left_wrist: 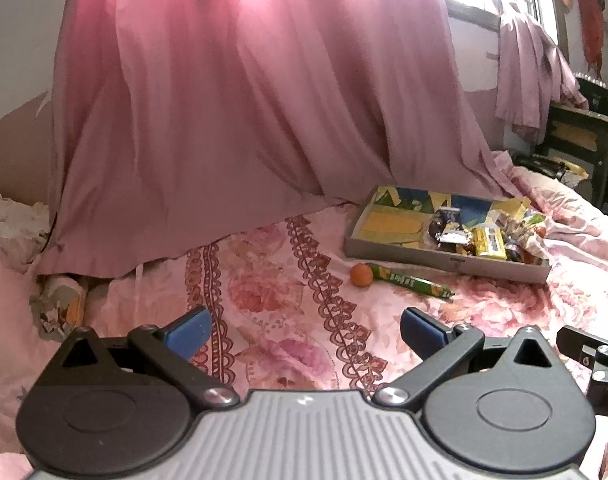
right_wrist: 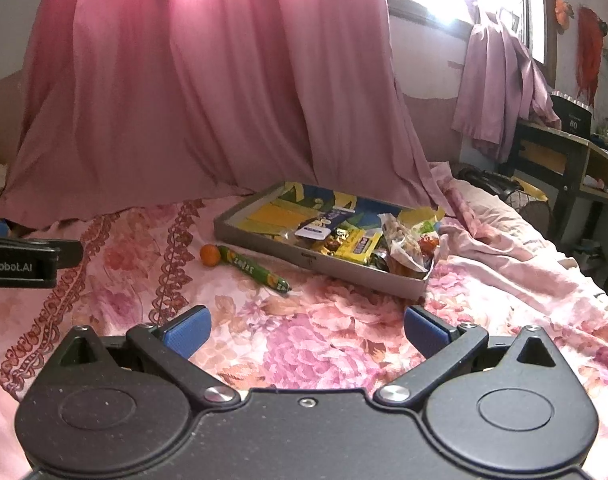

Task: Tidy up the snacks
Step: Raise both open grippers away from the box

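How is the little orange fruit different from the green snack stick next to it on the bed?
The orange fruit is small and round; the green snack stick is long and thin. The fruit is bare and plain orange, while the stick is wrapped in green with printed lettering. Both lie on the floral bedspread, outside the snack box, close beside each other.

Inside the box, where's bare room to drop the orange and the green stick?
The box's left half, by its left wall, shows bare printed floor. Its right half is crowded with wrappers, around the yellow pack and nut bag. The orange and green stick lie on bedspread outside.
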`<state>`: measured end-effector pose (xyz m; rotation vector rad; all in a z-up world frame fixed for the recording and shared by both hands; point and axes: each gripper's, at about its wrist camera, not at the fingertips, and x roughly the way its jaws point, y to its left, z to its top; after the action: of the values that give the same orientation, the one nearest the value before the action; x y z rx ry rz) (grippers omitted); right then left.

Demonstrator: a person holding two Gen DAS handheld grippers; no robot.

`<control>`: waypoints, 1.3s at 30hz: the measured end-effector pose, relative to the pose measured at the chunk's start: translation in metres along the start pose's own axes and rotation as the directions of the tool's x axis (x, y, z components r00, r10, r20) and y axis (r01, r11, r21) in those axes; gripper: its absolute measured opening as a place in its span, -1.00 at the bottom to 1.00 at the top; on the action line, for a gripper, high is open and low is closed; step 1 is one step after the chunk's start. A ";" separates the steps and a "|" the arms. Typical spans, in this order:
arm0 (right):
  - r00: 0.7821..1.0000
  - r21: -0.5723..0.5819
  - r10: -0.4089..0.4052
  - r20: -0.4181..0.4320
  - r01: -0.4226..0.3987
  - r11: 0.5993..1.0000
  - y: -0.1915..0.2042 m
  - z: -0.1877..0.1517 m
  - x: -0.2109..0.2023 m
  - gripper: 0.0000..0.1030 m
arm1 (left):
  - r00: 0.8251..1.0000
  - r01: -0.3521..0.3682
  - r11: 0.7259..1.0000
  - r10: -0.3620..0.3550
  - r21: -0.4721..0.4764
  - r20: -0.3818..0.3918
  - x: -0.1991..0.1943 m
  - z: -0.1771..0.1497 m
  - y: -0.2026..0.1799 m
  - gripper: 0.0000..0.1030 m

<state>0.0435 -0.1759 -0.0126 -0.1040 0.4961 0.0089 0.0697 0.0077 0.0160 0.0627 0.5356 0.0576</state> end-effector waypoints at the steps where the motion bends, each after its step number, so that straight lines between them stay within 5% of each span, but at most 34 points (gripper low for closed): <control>1: 1.000 -0.002 -0.002 -0.006 0.002 1.000 0.000 0.000 0.001 0.99 | 1.000 -0.002 1.000 0.002 0.001 -0.008 0.001 0.000 0.000 0.99; 22: 0.981 0.017 -0.026 -0.190 0.030 0.999 -0.002 0.000 0.037 0.99 | 0.982 0.008 1.000 -0.009 -0.006 -0.188 0.040 0.002 0.004 0.99; 32: 0.940 -0.006 0.052 -0.338 -0.057 0.998 0.005 -0.001 0.078 0.99 | 0.924 0.061 0.998 -0.067 -0.029 -0.376 0.099 0.008 0.005 0.99; 39: 0.938 -0.138 0.051 -0.342 -0.104 0.985 0.011 0.013 0.123 0.99 | 0.941 0.000 0.996 0.031 0.094 -0.337 0.143 0.025 0.001 0.99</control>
<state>0.1571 -0.1659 -0.0605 -0.2407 0.8433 0.1091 0.2053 0.0174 -0.0348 0.1498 0.8832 0.0592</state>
